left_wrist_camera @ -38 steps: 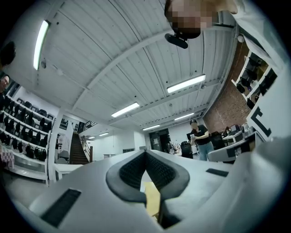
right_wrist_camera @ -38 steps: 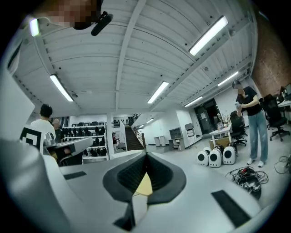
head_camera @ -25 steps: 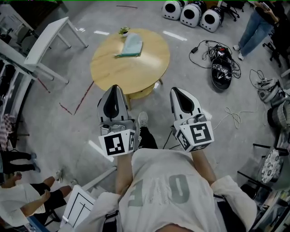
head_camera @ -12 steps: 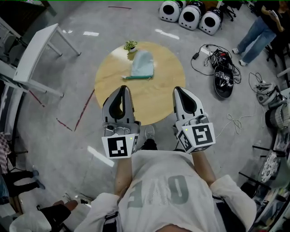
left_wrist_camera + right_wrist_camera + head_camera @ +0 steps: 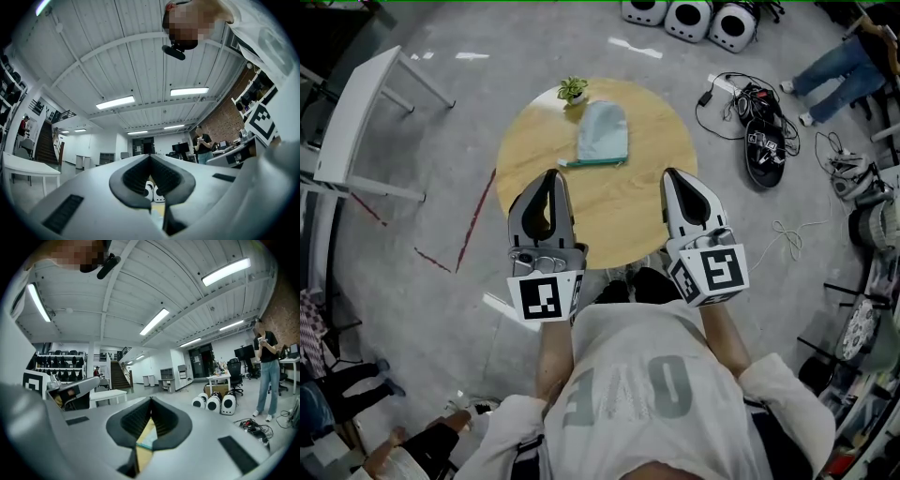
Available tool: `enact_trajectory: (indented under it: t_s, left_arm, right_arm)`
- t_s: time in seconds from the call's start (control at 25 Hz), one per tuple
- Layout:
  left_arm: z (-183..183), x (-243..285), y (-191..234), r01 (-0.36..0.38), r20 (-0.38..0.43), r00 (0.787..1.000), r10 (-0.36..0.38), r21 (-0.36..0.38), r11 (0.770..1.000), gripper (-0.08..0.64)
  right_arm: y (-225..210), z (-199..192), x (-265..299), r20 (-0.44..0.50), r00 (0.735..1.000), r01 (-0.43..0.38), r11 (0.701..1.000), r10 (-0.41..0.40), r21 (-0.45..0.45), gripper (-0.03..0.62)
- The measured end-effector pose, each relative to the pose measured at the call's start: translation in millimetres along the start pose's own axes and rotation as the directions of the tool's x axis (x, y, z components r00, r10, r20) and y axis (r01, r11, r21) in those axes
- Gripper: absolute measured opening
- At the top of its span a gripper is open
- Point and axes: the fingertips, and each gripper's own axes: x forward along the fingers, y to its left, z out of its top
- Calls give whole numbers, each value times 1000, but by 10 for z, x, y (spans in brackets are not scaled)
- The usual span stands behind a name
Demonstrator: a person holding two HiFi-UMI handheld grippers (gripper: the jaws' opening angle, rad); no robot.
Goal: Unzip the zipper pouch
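Observation:
A pale blue zipper pouch (image 5: 603, 132) with a green zipper edge lies on the round wooden table (image 5: 525, 150), toward its far side. My left gripper (image 5: 547, 178) hovers shut over the table's near left part, well short of the pouch. Over the near right part hangs my right gripper (image 5: 678, 178), also shut and empty. In the right gripper view a sliver of the pouch (image 5: 151, 438) and table shows through the slit between the jaws. The left gripper (image 5: 151, 159) points level across the room, jaws together.
A small potted plant (image 5: 572, 89) stands at the table's far edge. A white table (image 5: 352, 122) is at the left. Cables and a black device (image 5: 764, 150) lie on the floor to the right, three white round units (image 5: 689, 17) beyond. A person (image 5: 844, 61) stands far right.
The view has moved toward the table: the table and pouch now lie closer under both grippers, whose tips now reach over the near edge. Both grippers stay shut.

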Motion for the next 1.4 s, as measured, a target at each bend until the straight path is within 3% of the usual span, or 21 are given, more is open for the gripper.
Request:
enact_trajectory:
  t_s: [0.44,0.56,0.68,0.76,0.84,0.88,0.96,1.04,1.16,1.28,1.4]
  left_arm:
    - [-114,260,-54,33,-21,999,-33,32,999,25]
    - [-91,391,-68,82,-21,997,-81,71,994,25]
    - [-66,626,-178,222,-42,975,-218,143,965,26]
    - [-25,825,-317,341,-48,939,-340,237,910,44]
    - [-44,1038,-502,474,-78,876,-477,325,818,123]
    - [-102,1130,-603,543,-109,833,-543,351,763,144]
    - [-337,1258,-788,677,-209,728,-653,371,635,161]
    - [-694,1331,-931,795,-348,598,-722,370,480,187]
    - [-1287,1372,-1111,918,-526,383,-759,309,248,214]
    - [-1879,1276,-1227,977,-684,159,-712,215,13,225]
    - [-2379,1110,-1232,973,-803,-27,-595,114,-199,225]
  right_arm:
    - [-206,-27,207,1,1000,-2,999,2,43,29]
    - [-247,-30,212,-1,1000,2,999,-2,50,29]
    - [-315,-30,209,2,1000,9,998,-9,54,29]
    - [-378,-48,202,-2,1000,15,998,-15,55,29]
    - [-443,-81,198,-11,1000,24,998,-23,58,29]
    - [-471,-103,193,-16,999,30,998,-29,62,29]
    - [-513,-155,172,-29,999,42,996,-40,75,29]
    - [-553,-213,162,-43,998,47,995,-44,85,29]
    - [-650,-310,185,-65,997,45,995,-39,87,29]
    - [-739,-403,184,-88,995,53,995,-46,89,29]
    - [-815,-478,170,-109,992,67,993,-56,100,29]
